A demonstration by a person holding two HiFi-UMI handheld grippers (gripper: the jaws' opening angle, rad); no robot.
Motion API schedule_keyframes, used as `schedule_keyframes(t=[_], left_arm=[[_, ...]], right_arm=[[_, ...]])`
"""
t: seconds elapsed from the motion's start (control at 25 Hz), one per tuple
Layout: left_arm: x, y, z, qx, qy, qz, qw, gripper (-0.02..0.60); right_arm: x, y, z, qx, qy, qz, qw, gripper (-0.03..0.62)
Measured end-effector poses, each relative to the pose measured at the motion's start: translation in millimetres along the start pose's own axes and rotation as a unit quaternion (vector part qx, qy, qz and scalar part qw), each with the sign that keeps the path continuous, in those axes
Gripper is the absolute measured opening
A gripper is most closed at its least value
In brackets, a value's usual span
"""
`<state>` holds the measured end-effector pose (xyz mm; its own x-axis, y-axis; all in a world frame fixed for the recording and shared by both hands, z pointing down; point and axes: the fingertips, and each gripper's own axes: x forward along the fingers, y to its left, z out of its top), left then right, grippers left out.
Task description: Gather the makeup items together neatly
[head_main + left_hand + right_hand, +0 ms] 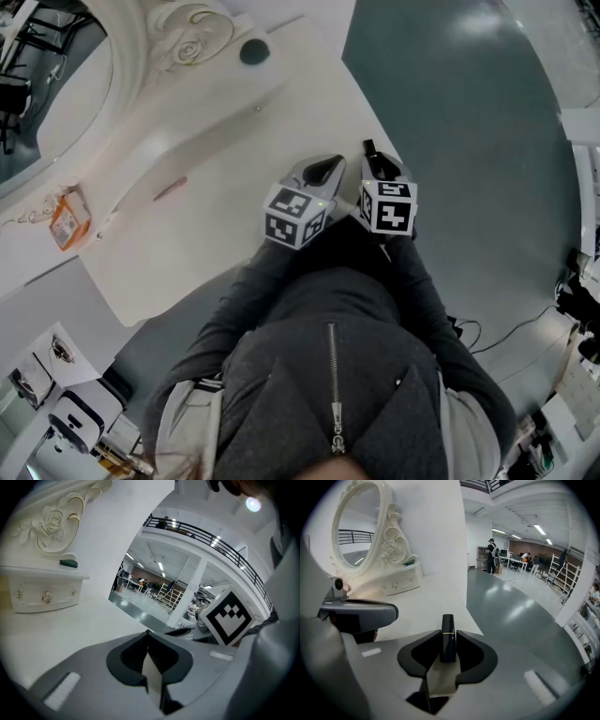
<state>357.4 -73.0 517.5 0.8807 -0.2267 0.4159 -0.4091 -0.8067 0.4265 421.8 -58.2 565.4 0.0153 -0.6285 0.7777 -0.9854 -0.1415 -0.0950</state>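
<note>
Containers: one drawer [44, 597] in the base of the mirror stand [202, 42], shut, contents not visible; a dark green item [253, 52] lies on the ledge above it.

Right gripper [448, 631]: jaws closed a narrow way onto a black lipstick [447, 641] with a thin gold band; the pads press its two sides, and the cap end sticks out past the tips; the tube is held clear of the table [300, 112], over its near right part, close to the edge. Left gripper [148, 631]: jaws brought together at the tips, nothing between them; it sits just beside the right gripper, on its left, both in front of the person's chest [328, 375].

Surface: white table, mostly bare; the mirror stand occupies the far left; a small pinkish stick [171, 191] lies on the table near the stand's base, well apart from the grippers; an orange item [70, 217] lies further left, beside the mirror frame; what it is cannot be made out.

Room: glossy grey-green floor [469, 122] to the right of the table; a large open hall with ceiling strip lights; a railed balcony [206, 536] above; people [493, 555] stand at desks in the far distance; a ladder-like frame [562, 573] stands at the far right.
</note>
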Motion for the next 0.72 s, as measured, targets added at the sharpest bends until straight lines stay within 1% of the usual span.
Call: schedule_keyframes(t=[0.4,0.72], left_arm=[[-8,1,-2,0.0,-0.005,0.002,1.0,0.011],[-18,-1,-11,-0.005,-0.008,0.008,0.9999,0.011]], right_arm=[[-5,5,-3,-0.003,-0.003,0.002,1.0,0.105],[-9,11,-6,-0.012,-0.009,0.005,1.0,0.104]])
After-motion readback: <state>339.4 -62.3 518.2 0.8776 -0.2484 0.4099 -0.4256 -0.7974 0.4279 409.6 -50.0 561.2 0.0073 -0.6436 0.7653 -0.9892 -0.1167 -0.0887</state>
